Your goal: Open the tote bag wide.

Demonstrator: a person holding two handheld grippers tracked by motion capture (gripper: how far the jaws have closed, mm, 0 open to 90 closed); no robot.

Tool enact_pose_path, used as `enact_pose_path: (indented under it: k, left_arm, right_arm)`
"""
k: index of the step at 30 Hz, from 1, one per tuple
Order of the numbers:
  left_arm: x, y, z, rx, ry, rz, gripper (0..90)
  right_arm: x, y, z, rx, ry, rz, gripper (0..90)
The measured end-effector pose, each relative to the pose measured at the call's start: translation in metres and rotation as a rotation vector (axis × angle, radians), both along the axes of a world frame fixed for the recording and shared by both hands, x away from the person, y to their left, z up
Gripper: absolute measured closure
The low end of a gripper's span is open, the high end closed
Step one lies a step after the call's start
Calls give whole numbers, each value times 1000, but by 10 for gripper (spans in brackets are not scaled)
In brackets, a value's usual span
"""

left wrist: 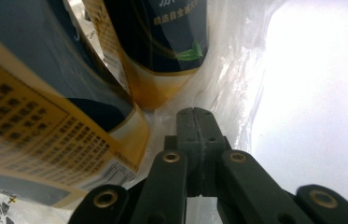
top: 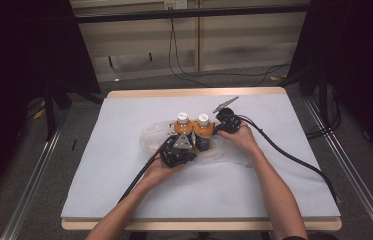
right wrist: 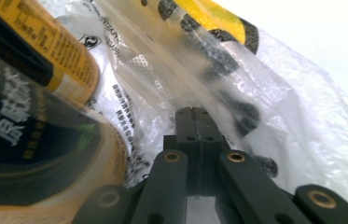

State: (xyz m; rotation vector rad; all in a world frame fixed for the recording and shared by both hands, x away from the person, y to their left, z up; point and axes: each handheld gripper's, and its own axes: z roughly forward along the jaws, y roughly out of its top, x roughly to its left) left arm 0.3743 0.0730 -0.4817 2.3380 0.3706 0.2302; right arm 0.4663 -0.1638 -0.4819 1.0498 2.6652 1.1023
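Note:
Two orange juice bottles with white caps, one (top: 182, 126) and the other (top: 203, 126), stand side by side inside a clear plastic bag (top: 151, 136) at the middle of the table. My left gripper (top: 190, 143) sits at their near left side, its jaws pressed together on the bag's film (left wrist: 237, 70), and both bottles (left wrist: 45, 116) (left wrist: 162, 46) loom close on its left. My right gripper (top: 217, 131) comes in from the right, jaws likewise shut on the crinkled film (right wrist: 302, 140), next to the dark-labelled bottle (right wrist: 31, 149).
A white cover (top: 124, 170) lies over the wooden table (top: 194, 93). Black cables (top: 294, 157) trail from both grippers toward the front corners. Dark frames and curtains stand at both sides, beyond the table. A yellow and black patch (right wrist: 209, 14) shows through the film.

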Motion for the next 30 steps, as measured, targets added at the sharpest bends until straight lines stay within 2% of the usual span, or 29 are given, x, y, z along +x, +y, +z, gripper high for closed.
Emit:
enact_pose_path:
  k: [8,14,18,20,21,23,24,25,26,27,28,30]
  left_arm:
    - [-5,3,1,8,35,-31,900]
    - [-14,3,2,12,37,-59,900]
    - [-18,4,2,17,38,-74,900]
    - [-18,5,2,12,51,-80,900]
    - [-20,6,2,7,58,-81,900]
    - [-23,7,2,10,54,-92,900]
    - [-24,8,2,4,64,-99,900]
    - [-25,9,2,-13,92,-99,900]
    - [-26,11,1,-26,100,-103,900]
    - [-27,13,2,-7,96,-109,900]
    - [-28,13,1,-19,97,-108,900]
    - [-31,12,2,-7,79,-114,900]
  right_arm:
    - [5,-2,0,-3,-11,-46,900]
    - [8,-3,-1,-17,-49,-88,900]
    - [9,-4,-2,-14,-53,-114,900]
    - [10,-4,-1,-41,-73,-128,900]
    - [11,-4,-2,-30,-69,-129,900]
    - [12,-4,-1,-42,-73,-144,900]
    - [13,-4,-1,-49,-75,-140,900]
    - [14,-2,0,-65,-82,-144,900]
    - [14,0,1,-92,-98,-138,900]
    - [15,3,2,-119,-110,-133,900]
    - [16,4,3,-134,-107,-140,900]
    - [18,4,2,-121,-98,-143,900]
